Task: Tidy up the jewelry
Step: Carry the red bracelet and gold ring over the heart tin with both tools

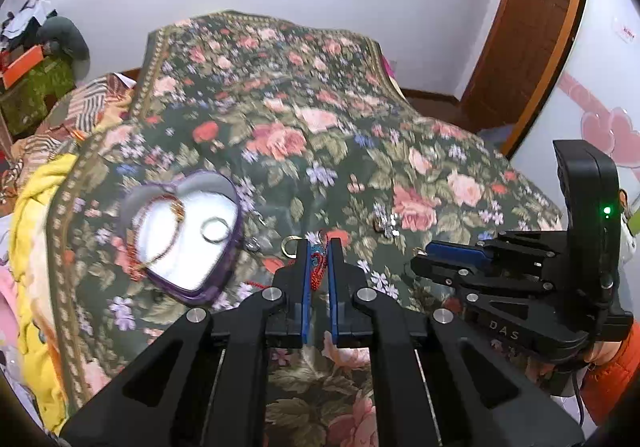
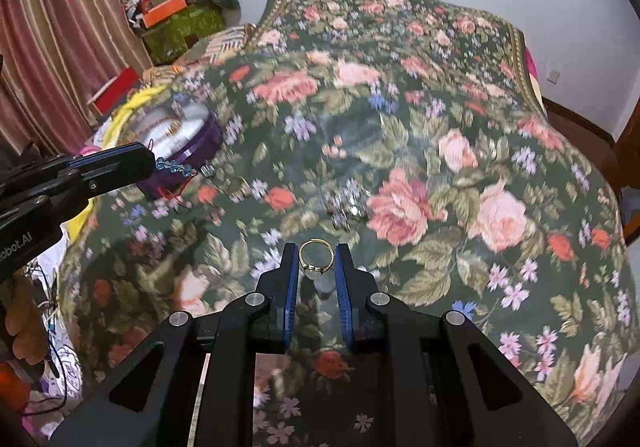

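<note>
Both tongs grip jewelry above a flowered bed.

Left wrist view: the left tongs (image 1: 319, 247) are clamped on a red cord with blue beads (image 1: 318, 261); the heart-shaped box (image 1: 188, 235), holding a chain and a ring, lies near the bed's left edge, and the right tongs (image 1: 430, 255) show at the right.
Right wrist view: the right tongs (image 2: 317, 253) pinch a gold ring (image 2: 316, 255) above the bedspread (image 2: 420, 127); loose pieces (image 2: 346, 207) lie just beyond.
</note>
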The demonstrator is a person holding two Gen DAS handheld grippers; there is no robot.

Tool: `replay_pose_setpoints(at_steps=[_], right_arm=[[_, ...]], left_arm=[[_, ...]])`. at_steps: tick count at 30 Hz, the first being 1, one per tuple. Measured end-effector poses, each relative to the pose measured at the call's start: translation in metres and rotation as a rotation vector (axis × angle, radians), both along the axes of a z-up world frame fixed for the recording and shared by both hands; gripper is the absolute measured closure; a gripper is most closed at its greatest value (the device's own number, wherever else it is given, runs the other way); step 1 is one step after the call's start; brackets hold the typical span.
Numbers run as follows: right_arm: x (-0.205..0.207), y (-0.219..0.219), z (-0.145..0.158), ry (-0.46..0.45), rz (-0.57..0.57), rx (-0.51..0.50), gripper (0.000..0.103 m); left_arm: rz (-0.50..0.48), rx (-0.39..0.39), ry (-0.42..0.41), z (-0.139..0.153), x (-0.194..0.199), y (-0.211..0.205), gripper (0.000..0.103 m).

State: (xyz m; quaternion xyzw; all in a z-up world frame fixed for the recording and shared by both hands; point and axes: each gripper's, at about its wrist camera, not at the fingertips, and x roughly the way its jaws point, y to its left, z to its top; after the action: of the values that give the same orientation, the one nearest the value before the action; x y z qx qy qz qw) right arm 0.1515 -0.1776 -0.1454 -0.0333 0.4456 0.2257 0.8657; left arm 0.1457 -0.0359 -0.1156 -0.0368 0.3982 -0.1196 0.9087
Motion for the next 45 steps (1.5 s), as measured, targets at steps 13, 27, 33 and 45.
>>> replay_pose_setpoints(at_steps=[13, 27, 33, 45], right_arm=[[0.005, 0.03, 0.058, -0.137, 0.018, 0.096, 0.087], [0.01, 0.084, 0.076, -0.2, 0.119, 0.119, 0.087], [0.018, 0.101, 0.066, -0.18, 0.148, 0.112, 0.087], [0.04, 0.117, 0.038, -0.118, 0.168, 0.09, 0.087]], left_arm=[[0.125, 0.003, -0.13, 0.047, -0.014, 0.046, 0.097], [0.218, -0.013, -0.204, 0.072, -0.016, 0.098, 0.097], [0.218, -0.037, -0.183, 0.062, -0.007, 0.106, 0.097], [0.156, -0.123, -0.134, 0.043, 0.021, 0.107, 0.102]])
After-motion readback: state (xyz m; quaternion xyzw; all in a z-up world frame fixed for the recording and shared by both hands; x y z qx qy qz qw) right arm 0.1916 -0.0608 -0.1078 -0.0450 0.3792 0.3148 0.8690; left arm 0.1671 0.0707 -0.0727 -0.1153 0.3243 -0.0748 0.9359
